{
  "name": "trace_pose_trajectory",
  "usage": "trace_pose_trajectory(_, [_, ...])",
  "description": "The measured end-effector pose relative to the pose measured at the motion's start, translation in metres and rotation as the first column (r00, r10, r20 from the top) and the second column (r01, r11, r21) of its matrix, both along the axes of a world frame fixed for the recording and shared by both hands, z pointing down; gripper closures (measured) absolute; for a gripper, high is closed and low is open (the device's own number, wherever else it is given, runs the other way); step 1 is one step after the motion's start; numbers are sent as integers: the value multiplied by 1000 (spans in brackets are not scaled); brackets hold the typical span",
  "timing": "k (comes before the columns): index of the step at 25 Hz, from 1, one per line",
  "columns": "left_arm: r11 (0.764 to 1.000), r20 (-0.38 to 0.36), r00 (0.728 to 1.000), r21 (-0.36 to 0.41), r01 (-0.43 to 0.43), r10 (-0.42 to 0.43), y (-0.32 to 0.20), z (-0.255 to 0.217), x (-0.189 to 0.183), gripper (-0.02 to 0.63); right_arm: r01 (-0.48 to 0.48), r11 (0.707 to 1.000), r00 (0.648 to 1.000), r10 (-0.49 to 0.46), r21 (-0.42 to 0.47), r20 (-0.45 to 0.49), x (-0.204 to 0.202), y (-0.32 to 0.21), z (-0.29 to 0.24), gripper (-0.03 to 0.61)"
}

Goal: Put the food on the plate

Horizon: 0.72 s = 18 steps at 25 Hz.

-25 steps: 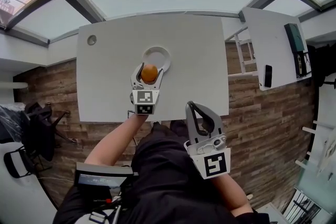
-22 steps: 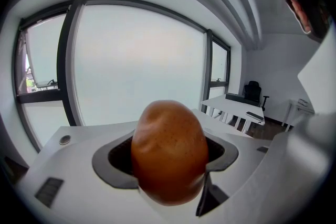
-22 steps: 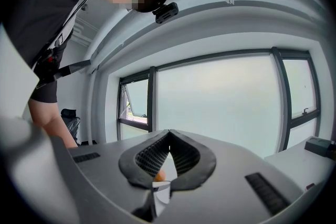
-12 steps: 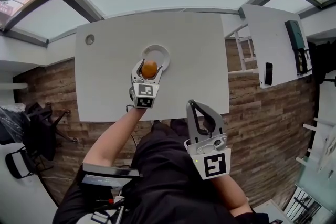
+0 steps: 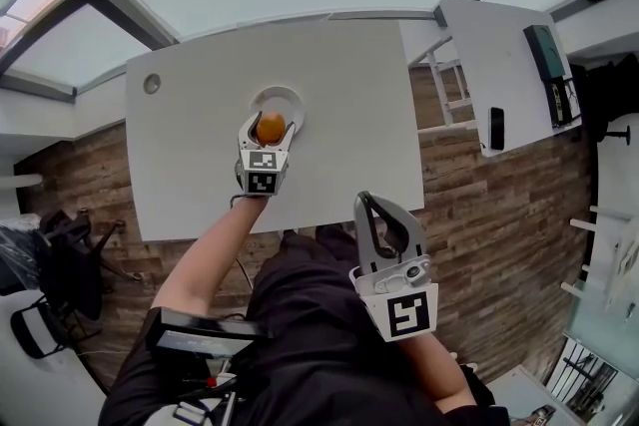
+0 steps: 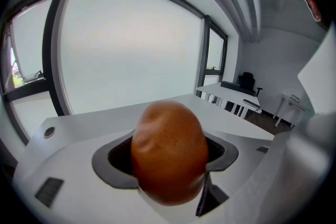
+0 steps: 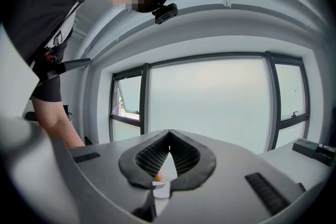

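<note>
An orange-brown, egg-shaped piece of food (image 5: 271, 128) is clamped in my left gripper (image 5: 268, 126), which reaches out over the white table (image 5: 349, 105). It hangs at the near side of a white plate (image 5: 285, 99); only the plate's far rim shows past the jaws. In the left gripper view the food (image 6: 169, 151) fills the space between the jaws and hides the plate. My right gripper (image 5: 373, 213) is held back near my body, off the table, with its tips touching and nothing between them. The right gripper view shows the same closed jaws (image 7: 168, 152).
A small round grommet (image 5: 152, 83) sits at the table's far left corner. A second white desk (image 5: 499, 65) with a phone (image 5: 495, 128) and a dark device stands to the right across a strip of wood floor. A black chair (image 5: 60, 244) is at the left.
My left gripper has carried the food forward and a little left, closer over the plate. The right gripper has stayed by my body.
</note>
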<state>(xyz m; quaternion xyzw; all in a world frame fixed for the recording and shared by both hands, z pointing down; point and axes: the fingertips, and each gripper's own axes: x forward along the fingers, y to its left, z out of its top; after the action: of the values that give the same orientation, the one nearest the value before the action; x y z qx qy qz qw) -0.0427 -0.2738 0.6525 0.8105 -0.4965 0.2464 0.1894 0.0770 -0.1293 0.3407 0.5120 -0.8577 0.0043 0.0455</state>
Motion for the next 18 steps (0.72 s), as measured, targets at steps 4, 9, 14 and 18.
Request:
trace_pose_trajectory(4, [999, -5, 1000, -39, 6, -6, -1, 4, 5, 298, -1, 1000, 1000, 1, -13, -14, 4, 4, 4, 571])
trace_pose_trajectory(9, [997, -43, 998, -50, 51, -54, -9, 27, 1, 298, -24, 1000, 999, 24, -18, -23, 10, 2, 6, 572])
trace_pose_trajectory(14, [996, -35, 997, -59, 67, -69, -13, 36, -4, 298, -27, 999, 999, 26, -32, -28, 12, 0, 11, 571])
trace_pose_trajectory(18, [995, -23, 997, -77, 71, -73, -15, 43, -7, 298, -22, 999, 999, 21, -38, -24, 10, -4, 14, 571])
